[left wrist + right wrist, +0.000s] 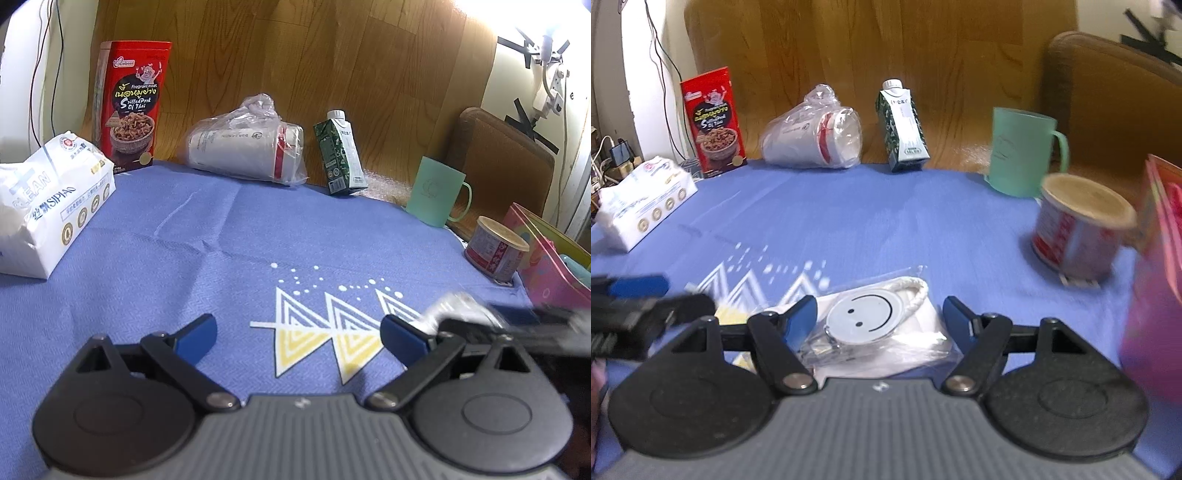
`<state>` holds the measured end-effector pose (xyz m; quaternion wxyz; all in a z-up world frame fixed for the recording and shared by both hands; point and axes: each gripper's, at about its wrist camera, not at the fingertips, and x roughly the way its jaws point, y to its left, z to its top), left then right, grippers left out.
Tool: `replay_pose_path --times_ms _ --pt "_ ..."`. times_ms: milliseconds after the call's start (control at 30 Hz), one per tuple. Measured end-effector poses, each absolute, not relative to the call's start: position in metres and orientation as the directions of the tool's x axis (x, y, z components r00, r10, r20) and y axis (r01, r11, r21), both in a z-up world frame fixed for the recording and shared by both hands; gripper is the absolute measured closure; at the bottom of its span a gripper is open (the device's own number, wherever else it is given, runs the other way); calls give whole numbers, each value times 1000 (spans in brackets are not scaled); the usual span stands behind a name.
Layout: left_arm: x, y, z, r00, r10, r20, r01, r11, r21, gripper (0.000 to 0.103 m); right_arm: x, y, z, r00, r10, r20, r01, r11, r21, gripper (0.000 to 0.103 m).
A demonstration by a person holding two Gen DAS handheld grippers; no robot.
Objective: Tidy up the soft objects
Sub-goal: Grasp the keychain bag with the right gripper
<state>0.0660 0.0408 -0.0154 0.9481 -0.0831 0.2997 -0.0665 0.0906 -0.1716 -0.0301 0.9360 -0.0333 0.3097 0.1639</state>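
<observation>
Two tools low over worktop [886, 214]. Your right tool [879, 314] straddles smiley pouch [871, 325], pads apart, not gripping; pouch lies on cloth between them, long axis across the gap. Left tool [299, 332] wide open, empty, pouch just right of it.

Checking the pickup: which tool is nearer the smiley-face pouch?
Right. The right tool has the smiley-face pouch between its fingers; the left tool sits beside it, open over the bare blue cloth.

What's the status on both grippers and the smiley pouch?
Left hand-held gripper open, empty. Right hand-held gripper open, straddling the smiley pouch. Can stands right, clear.
</observation>
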Motion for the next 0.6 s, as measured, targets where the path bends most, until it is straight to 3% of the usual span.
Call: replay_pose_path --times_ms 200,300,433,533,600 --pt "68 39 -15 804 -184 -566 89 977 -192 1 24 -197 -31 795 205 -571 -227 973 33 26" --pt "61 34 -9 783 -212 -585 110 973 -204 1 -1 -213 -30 801 212 -560 -215 975 62 9" --pt "37 24 2 691 -407 -597 241 909 -340 6 -17 -238 -21 827 215 -519 -207 976 74 7" --pt "23 11 0 585 -514 -627 308 856 -414 15 -14 -254 -21 802 253 -541 -226 967 117 7" --pt "17 5 -1 529 -572 -627 334 820 -465 16 -13 -259 -22 768 321 -554 -288 946 148 7"
